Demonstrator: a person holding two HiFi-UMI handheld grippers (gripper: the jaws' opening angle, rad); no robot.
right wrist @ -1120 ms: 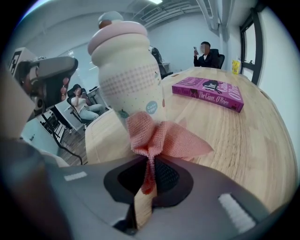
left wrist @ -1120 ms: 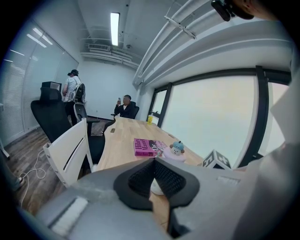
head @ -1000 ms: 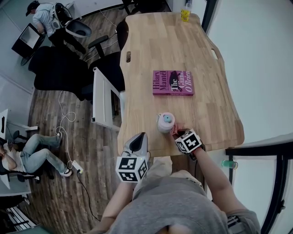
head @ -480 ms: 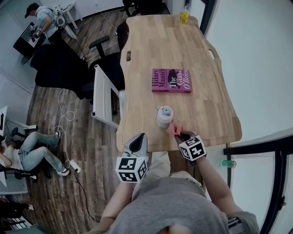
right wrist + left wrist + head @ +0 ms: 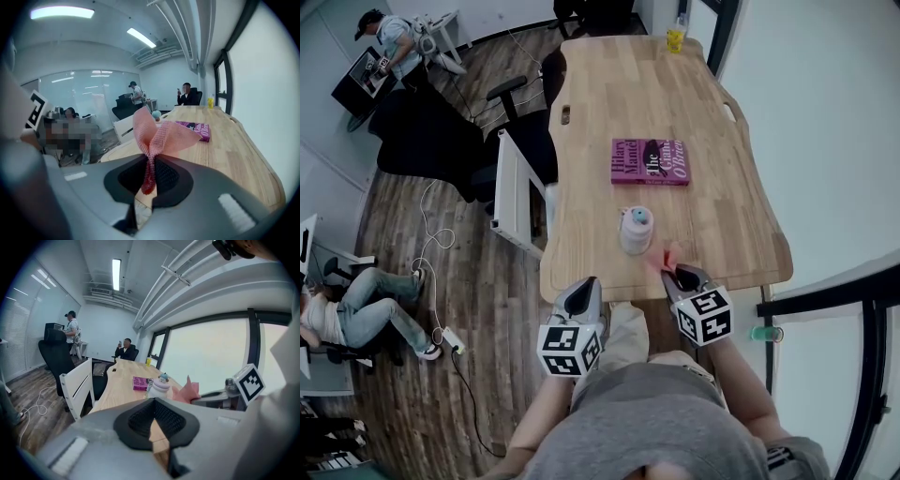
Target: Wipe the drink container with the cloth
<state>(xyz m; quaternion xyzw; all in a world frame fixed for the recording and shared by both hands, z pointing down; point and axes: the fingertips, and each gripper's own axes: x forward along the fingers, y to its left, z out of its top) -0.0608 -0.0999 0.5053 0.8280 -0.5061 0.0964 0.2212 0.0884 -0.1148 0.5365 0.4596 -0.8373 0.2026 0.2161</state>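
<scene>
The drink container (image 5: 637, 230), a pale bottle with a teal knob on its lid, stands upright near the front edge of the wooden table (image 5: 712, 216). My right gripper (image 5: 671, 270) is just in front of it and to its right, shut on a pink mesh cloth (image 5: 667, 254) that sticks up from the jaws, apart from the bottle. In the right gripper view the cloth (image 5: 157, 133) fans out above the gripper (image 5: 150, 161) and hides most of the container (image 5: 155, 114). My left gripper (image 5: 581, 298) hangs off the table's front left edge, shut and holding nothing (image 5: 153, 401).
A magenta book (image 5: 649, 161) lies on the table beyond the container. A yellow cup (image 5: 678, 36) stands at the far end. A white chair (image 5: 514, 192) and black office chairs (image 5: 427, 141) stand left of the table. People are at the room's far side.
My right gripper has drawn back with the cloth from the container's side toward the table's front edge. The container and my left gripper have stayed put.
</scene>
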